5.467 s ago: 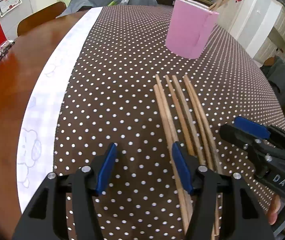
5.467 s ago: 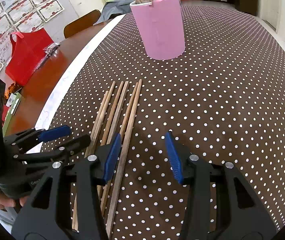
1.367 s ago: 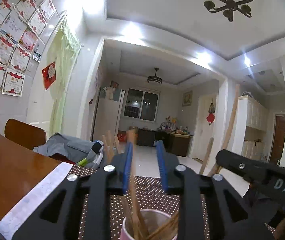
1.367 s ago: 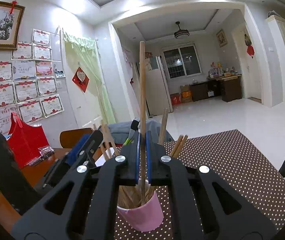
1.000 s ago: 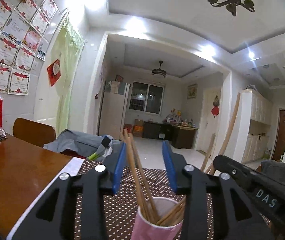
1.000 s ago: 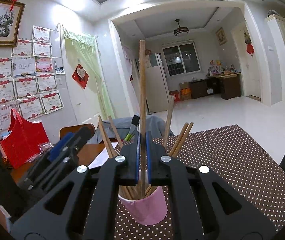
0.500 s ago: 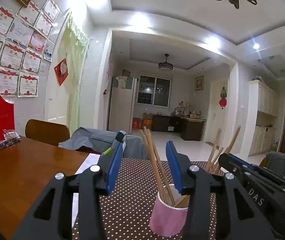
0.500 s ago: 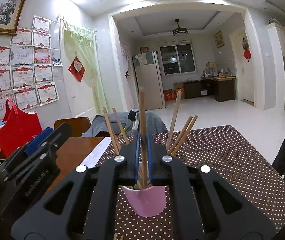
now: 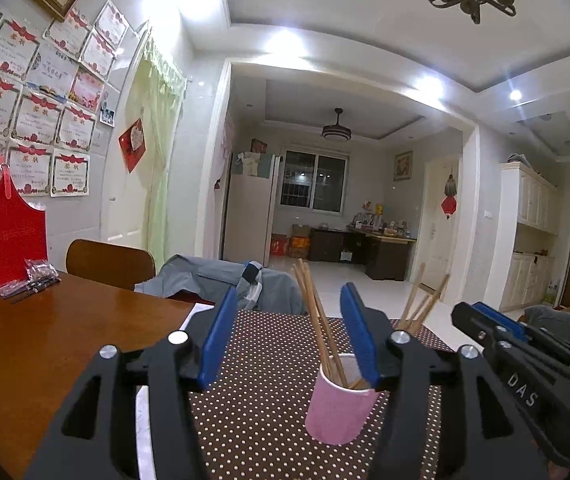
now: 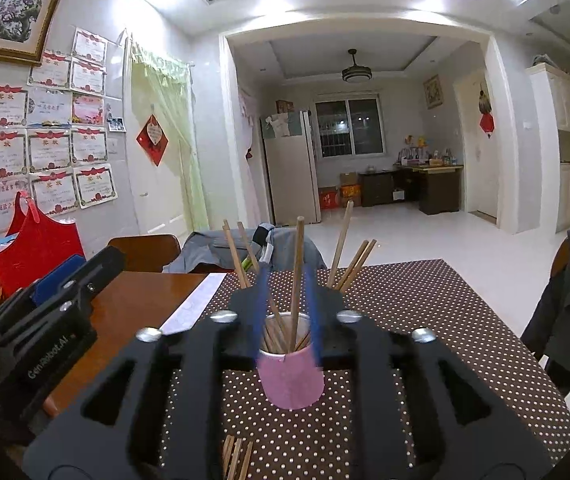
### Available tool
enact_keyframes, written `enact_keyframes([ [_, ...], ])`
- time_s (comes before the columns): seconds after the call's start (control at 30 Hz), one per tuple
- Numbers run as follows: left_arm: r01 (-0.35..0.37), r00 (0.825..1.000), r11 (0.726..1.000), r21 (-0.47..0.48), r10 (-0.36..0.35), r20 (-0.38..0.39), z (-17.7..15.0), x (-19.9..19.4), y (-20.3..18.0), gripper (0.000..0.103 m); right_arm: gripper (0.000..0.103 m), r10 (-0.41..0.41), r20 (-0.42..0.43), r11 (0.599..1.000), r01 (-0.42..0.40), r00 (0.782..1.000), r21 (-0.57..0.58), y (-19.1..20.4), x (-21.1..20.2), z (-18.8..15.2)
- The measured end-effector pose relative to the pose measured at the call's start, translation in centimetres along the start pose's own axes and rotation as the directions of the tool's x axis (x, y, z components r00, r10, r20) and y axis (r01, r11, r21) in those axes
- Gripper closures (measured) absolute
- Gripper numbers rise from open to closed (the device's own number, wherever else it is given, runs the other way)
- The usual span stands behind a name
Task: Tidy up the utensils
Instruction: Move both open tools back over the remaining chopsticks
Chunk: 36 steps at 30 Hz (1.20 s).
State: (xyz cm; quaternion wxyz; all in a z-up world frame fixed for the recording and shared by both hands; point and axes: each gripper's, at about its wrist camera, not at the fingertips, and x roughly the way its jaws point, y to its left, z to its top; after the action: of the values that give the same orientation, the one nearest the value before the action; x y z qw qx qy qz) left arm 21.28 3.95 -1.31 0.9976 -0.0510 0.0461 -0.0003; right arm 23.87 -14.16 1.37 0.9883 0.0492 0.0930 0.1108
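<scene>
"DAS" on right hand-held gripper, "GenRobot.AI" on left hand-held gripper

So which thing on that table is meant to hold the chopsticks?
Look at the brown polka-dot tablecloth on the wooden table. Near its middle stands a pink cup with wooden chopsticks sticking up from it. It is the only upright pink thing there; a few more chopsticks lie flat in front.

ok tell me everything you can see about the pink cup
The pink cup is a plain, matte cylinder that looks like paper or plastic, with a pale rim and inside. It stands upright on the brown polka-dot tablecloth, holding several wooden chopsticks that lean apart against its rim. Both claws are open, and neither touches it.
</scene>
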Motion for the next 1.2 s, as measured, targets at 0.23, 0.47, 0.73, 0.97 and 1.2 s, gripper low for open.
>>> enact_keyframes([
  [0.23, 0.013, 1.0, 1.0, 0.007, -0.013, -0.013, -0.3, -3.2, -0.5, 0.045, 0.053, -0.016, 0.025, 0.999, 0.016, 1.0, -0.028, 0.5, -3.3, -0.2],
  [0.47, 0.013, 0.997, 1.0, 0.01, -0.012, -0.076, -1.5, -5.2, -0.8, 0.044, 0.053, -0.02, 0.019, 0.999, 0.021, 1.0, -0.042, 0.2, -6.0, -1.0],
  [0.73, 0.003, 0.966, 0.999, 0.042, 0.008, -0.257, -3.7, -5.2, -0.9, 0.044, 0.051, -0.012, -0.049, 0.999, 0.01, 0.999, -0.031, -0.2, -6.7, -2.8],
  [0.97, -0.012, 0.923, 0.999, 0.053, 0.031, -0.384, -5.8, -4.3, -0.1, 0.044, 0.05, -0.002, -0.137, 1.0, -0.002, 0.991, -0.027, -0.8, -6.4, -5.2],
  [1.2, 0.043, 0.813, 0.999, -0.004, -0.038, -0.581, -8.7, -2.2, 0.8, 0.044, 0.049, 0.018, -0.259, 1.0, -0.02, 0.966, -0.003, -1.8, -5.2, -7.7],
])
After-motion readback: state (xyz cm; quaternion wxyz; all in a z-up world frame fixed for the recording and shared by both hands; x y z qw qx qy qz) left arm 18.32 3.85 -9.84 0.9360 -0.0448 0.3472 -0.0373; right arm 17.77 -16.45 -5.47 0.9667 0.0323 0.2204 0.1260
